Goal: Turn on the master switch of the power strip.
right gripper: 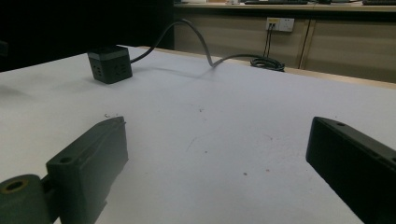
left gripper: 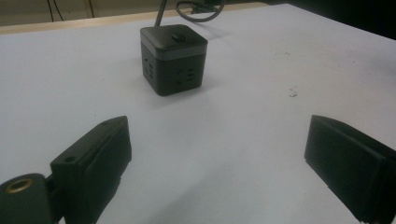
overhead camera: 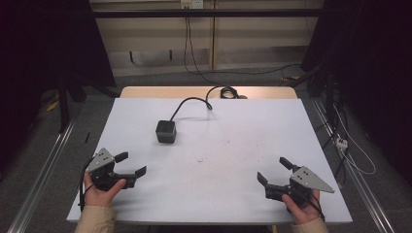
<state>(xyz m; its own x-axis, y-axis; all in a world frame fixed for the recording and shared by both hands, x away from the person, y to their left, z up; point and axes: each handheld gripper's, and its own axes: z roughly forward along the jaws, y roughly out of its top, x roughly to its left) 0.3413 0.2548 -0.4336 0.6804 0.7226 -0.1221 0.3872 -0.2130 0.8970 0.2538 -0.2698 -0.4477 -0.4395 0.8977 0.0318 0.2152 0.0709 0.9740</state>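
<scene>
Black socket cube [overhead camera: 165,131] on table [overhead camera: 243,160]; both grippers spread wide.

a black cube-shaped power socket [overhead camera: 165,131] is seen standing upright on the white table [overhead camera: 243,160], toward its far left part, with a button on its top, outlet holes in its side faces, and a dark cable [overhead camera: 192,102] trailing from it toward the table's far edge.

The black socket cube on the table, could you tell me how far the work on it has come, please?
Nothing looks done: the socket cube sits untouched, its cable trailing away. Nothing is in hand; the left hand-held gripper and right hand-held gripper are open near the table's near edge. Reaching and grasping remain.
</scene>
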